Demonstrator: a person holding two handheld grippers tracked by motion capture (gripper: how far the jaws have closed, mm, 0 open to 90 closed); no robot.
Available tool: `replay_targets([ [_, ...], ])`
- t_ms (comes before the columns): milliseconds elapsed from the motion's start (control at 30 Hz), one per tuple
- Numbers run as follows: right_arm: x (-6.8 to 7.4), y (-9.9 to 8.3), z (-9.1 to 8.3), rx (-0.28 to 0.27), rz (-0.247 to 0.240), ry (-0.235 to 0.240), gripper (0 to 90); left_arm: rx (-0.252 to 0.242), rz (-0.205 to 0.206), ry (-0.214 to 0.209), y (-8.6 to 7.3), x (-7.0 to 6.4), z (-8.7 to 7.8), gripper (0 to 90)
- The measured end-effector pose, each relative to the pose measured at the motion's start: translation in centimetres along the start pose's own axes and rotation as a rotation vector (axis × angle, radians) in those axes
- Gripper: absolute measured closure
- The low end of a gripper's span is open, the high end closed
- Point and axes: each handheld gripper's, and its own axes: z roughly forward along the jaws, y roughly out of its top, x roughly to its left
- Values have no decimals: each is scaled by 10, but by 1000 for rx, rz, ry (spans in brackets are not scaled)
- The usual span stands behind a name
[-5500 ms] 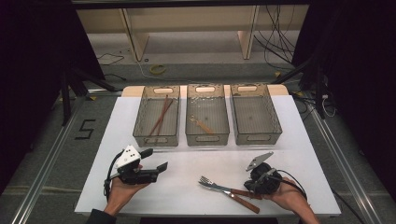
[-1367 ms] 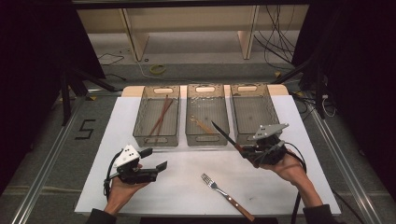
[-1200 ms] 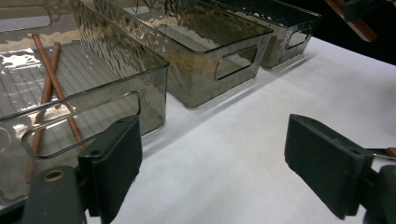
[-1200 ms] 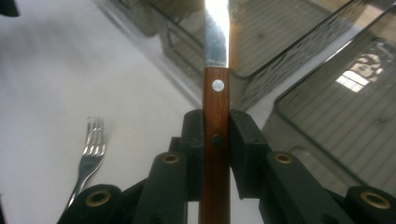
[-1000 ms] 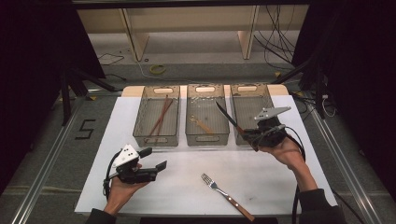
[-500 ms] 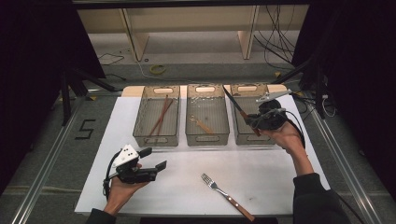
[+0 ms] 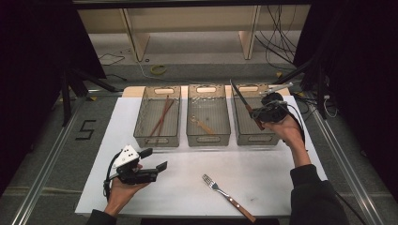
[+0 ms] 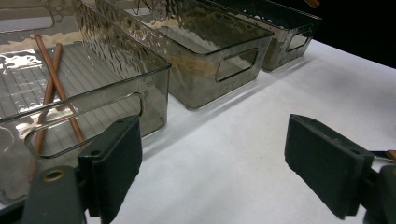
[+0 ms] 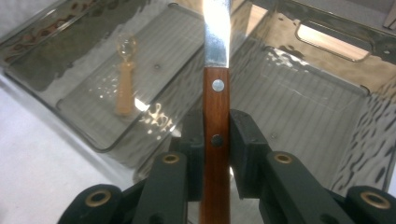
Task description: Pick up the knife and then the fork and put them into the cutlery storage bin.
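My right gripper (image 7: 261, 115) is shut on the wooden handle of a knife (image 9: 216, 93), held above the right-hand clear bin (image 7: 277, 137); the steel blade (image 7: 236, 93) points up and to the left. In the right gripper view the jaws squeeze the handle on both sides, with the bin floor (image 9: 299, 116) below. My left gripper (image 7: 154, 160) rests open on the white table near the front left, nothing between its pads (image 8: 112, 163). A wood-handled fork (image 7: 228, 198) lies on the table at the front centre.
Three clear bins stand in a row: the left bin (image 7: 157, 138) holds two brown chopsticks (image 8: 53, 88), the middle bin (image 7: 209, 137) holds a small pale spoon (image 9: 123, 88). The white table (image 7: 187, 192) drops off at its front edge; metal rails run along both sides.
My right gripper picked up the knife from beside the fork and carried it up and back to over the right-hand bin. The fork and left gripper stayed put.
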Motion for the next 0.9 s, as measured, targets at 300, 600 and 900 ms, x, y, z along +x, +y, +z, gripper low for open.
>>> replay_targets([
  [300,-8,-1,8,33,34,-31,773,1,0,-1,0,0,0,184],
  [600,-15,-3,16,57,72,-53,772,-1,0,-1,0,0,0,184],
  [900,-18,-3,24,83,89,-77,772,-5,-3,-1,0,0,-1,184],
])
